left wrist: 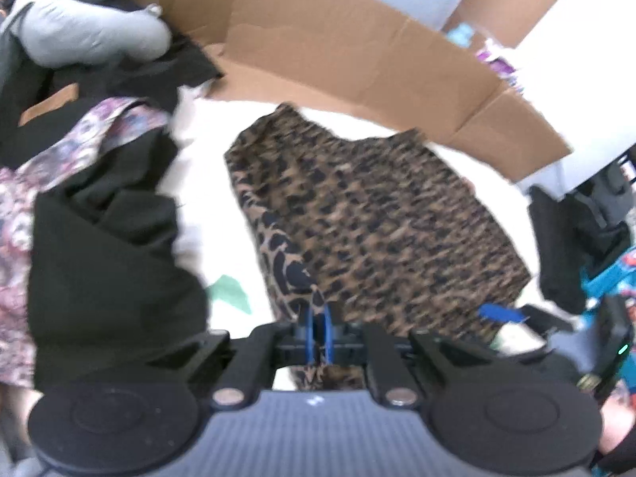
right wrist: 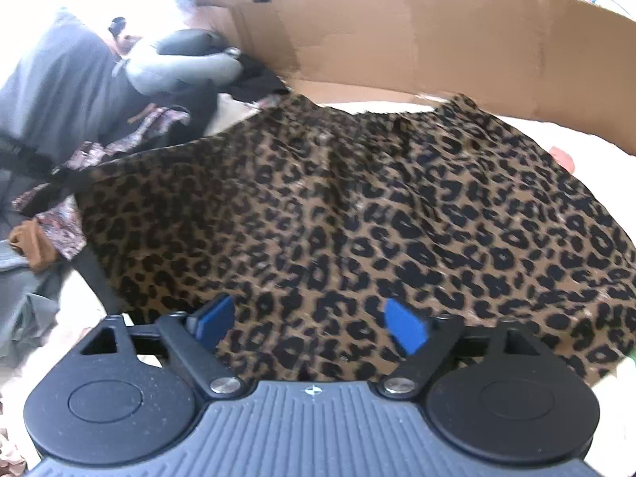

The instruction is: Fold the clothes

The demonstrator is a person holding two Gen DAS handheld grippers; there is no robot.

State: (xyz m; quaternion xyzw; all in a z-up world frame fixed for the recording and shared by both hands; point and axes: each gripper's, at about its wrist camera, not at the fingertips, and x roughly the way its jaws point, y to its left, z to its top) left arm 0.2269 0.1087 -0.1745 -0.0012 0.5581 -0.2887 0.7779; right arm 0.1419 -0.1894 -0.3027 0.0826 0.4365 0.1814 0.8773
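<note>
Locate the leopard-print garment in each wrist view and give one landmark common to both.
Left wrist view: the leopard-print garment lies center-right, its near corner pinched in the shut left hand-held gripper.
Right wrist view: the garment fills the middle, spreading beyond the open right hand-held gripper.
Shared landmark: the brown cardboard flap behind the garment.

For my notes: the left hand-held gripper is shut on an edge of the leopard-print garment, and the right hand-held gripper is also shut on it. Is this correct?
Not entirely. The left hand-held gripper is indeed shut on an edge of the leopard-print garment, as the left wrist view shows. The right hand-held gripper is open: in the right wrist view its blue pads stand wide apart over the cloth, gripping nothing.
</note>
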